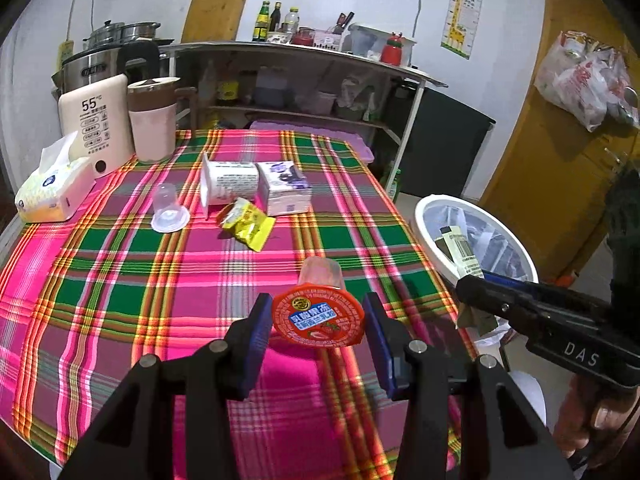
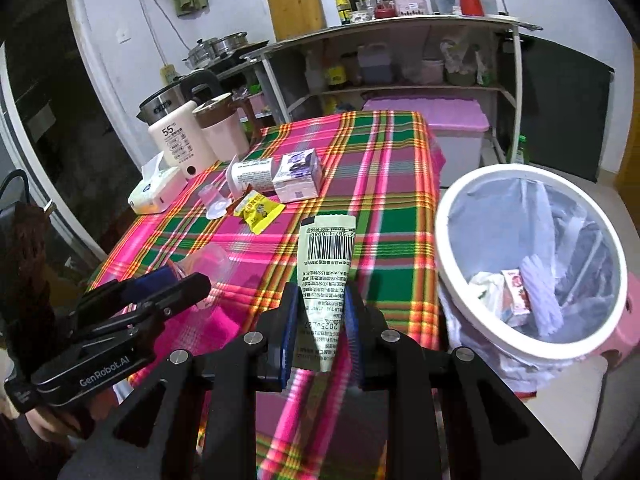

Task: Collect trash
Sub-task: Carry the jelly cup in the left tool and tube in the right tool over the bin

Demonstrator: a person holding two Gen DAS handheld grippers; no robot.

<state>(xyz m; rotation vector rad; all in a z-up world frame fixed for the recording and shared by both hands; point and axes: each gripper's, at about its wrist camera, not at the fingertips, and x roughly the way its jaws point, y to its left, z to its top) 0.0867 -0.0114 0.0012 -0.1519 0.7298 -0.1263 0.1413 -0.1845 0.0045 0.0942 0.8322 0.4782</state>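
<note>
My left gripper [image 1: 318, 320] is shut on a jelly cup [image 1: 319, 308] with a red foil lid, held above the plaid tablecloth [image 1: 120, 280]. My right gripper [image 2: 322, 316] is shut on a pale green wrapper with a barcode [image 2: 328, 264], just left of the white-rimmed trash bin [image 2: 520, 170]. In the left wrist view that wrapper [image 1: 460, 248] stands in front of the bin [image 1: 418, 216]. A clear cup [image 1: 170, 210], a yoghurt cup on its side [image 1: 228, 182], a milk carton [image 1: 286, 192] and a yellow wrapper [image 1: 248, 222] lie further back on the table.
A tissue box [image 1: 52, 192], a cream kettle [image 1: 100, 120] and a pink mug [image 1: 154, 120] stand at the table's far left. A shelf unit [image 1: 304, 80] is behind the table. The bin holds several pieces of trash and sits on a pink stool [image 2: 624, 332].
</note>
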